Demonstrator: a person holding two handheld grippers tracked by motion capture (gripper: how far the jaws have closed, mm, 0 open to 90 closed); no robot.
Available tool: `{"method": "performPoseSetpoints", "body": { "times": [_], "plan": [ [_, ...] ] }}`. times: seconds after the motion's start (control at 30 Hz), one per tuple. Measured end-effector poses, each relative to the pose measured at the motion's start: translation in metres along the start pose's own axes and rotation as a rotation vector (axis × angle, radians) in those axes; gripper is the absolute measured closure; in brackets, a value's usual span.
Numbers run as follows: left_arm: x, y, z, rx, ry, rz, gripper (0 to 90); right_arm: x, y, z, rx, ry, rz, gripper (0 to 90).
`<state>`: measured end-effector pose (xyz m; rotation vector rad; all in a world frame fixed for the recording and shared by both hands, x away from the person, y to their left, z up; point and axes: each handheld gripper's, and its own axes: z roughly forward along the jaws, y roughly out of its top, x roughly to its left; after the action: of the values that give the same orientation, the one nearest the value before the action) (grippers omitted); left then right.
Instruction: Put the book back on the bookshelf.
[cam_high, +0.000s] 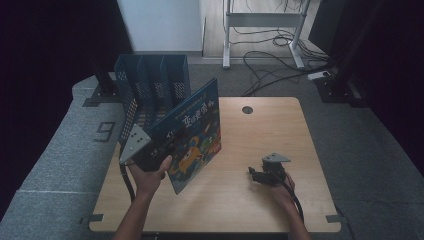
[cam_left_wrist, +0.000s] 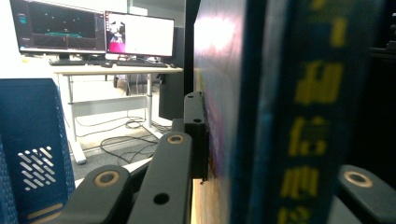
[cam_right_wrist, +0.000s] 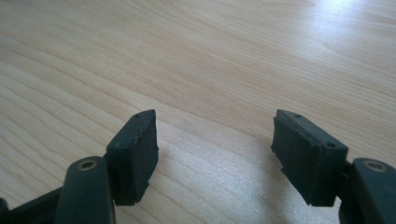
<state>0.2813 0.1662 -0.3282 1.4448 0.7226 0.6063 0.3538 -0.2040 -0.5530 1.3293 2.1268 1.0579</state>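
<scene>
A blue picture book (cam_high: 192, 134) with a bright cartoon cover is held upright and tilted above the left part of the wooden table (cam_high: 265, 135). My left gripper (cam_high: 159, 149) is shut on the book's edge near its spine. In the left gripper view the book (cam_left_wrist: 261, 112) stands edge-on between the jaws, yellow letters running down its spine. My right gripper (cam_high: 256, 175) rests low over the table at the right, open, with nothing between its pads (cam_right_wrist: 140, 149) and bare wood beneath.
A blue perforated file rack (cam_high: 150, 90) with several slots stands at the table's far left, just behind the book. A round cable hole (cam_high: 247, 109) lies at the table's far edge. Cables and a desk frame (cam_high: 260, 30) lie on the floor beyond.
</scene>
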Motion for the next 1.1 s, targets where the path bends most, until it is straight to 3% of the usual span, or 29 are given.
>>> {"method": "performPoseSetpoints", "body": {
  "times": [0.17,1.1],
  "plan": [
    [0.002,0.005,-0.002,-0.005,0.012,-0.002,82.0,0.002,0.001,0.003,0.030,-0.003,-0.016,29.8],
    [0.024,0.027,-0.012,-0.043,0.091,0.000,82.0,0.004,0.001,0.003,0.031,-0.016,-0.026,30.0]
  ]
}}
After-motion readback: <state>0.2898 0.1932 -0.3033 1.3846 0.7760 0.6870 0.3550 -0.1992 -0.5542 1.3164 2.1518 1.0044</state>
